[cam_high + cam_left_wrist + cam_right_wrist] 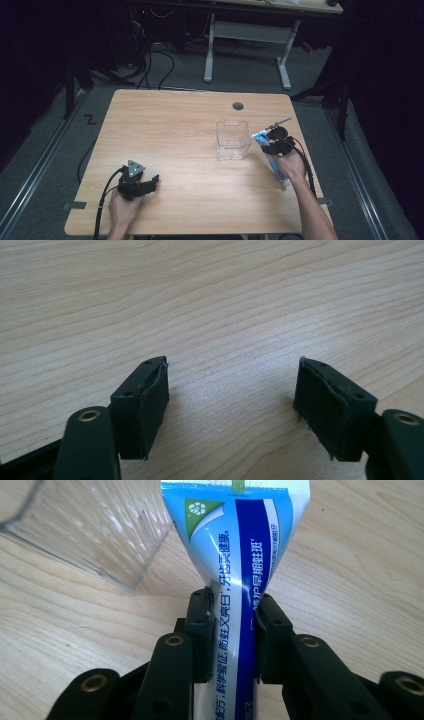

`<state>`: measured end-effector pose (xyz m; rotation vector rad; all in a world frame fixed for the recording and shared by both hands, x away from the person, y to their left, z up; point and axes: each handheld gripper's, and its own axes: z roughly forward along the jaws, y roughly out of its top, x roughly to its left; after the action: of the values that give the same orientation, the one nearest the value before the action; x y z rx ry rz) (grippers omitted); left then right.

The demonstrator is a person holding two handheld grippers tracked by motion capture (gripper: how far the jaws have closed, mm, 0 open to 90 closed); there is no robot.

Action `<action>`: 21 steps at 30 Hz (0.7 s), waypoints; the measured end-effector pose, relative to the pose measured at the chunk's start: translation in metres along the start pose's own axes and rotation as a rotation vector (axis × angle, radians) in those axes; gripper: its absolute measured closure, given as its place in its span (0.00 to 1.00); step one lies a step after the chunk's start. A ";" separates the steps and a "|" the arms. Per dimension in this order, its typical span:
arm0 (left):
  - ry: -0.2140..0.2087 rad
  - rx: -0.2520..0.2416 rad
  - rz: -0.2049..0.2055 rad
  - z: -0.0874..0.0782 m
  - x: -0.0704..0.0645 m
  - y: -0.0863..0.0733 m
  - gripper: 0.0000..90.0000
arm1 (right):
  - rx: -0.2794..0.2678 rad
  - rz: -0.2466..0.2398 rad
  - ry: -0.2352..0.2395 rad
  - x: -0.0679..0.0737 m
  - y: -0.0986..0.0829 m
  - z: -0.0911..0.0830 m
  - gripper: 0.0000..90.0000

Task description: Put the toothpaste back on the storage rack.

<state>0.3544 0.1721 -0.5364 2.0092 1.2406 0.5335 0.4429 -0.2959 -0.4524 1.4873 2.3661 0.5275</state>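
A blue and white toothpaste tube [235, 560] with printed characters is pinched between the jaws of my right gripper [234, 611], its flat crimped end pointing away. In the high view the toothpaste tube [272, 157] lies slanted along the table's right side, with my right gripper [274, 143] shut on it just right of a clear plastic box [232, 140]. The clear plastic box [90, 525] also shows at the upper left of the right gripper view. My left gripper [150, 181] rests near the table's front left, and my left gripper [232, 390] stands open over bare wood.
The wooden table [170, 130] has a round cable hole [238, 106] near its far edge. A thin metal tool [280, 122] lies just beyond the right gripper. A white-legged desk [247, 30] and cables stand on the floor behind.
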 end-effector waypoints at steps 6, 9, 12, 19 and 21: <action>-0.002 0.000 0.003 0.000 0.000 0.000 0.33 | -0.028 0.009 0.020 -0.002 0.000 -0.007 0.81; -0.010 -0.001 0.013 -0.001 0.000 -0.001 0.33 | -0.052 0.016 0.030 -0.003 -0.001 -0.011 0.81; -0.014 -0.002 0.017 -0.002 -0.001 -0.002 0.35 | -0.101 0.036 0.073 -0.005 -0.003 -0.018 0.82; -0.016 -0.003 0.025 -0.002 -0.001 -0.002 0.36 | -0.136 0.029 0.089 -0.002 -0.003 -0.023 0.82; -0.022 -0.005 0.032 -0.002 -0.001 -0.002 0.38 | -0.149 0.024 0.098 -0.002 -0.002 -0.024 0.82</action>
<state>0.3509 0.1725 -0.5365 2.0286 1.1941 0.5277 0.4314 -0.3018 -0.4320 1.4563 2.3261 0.7807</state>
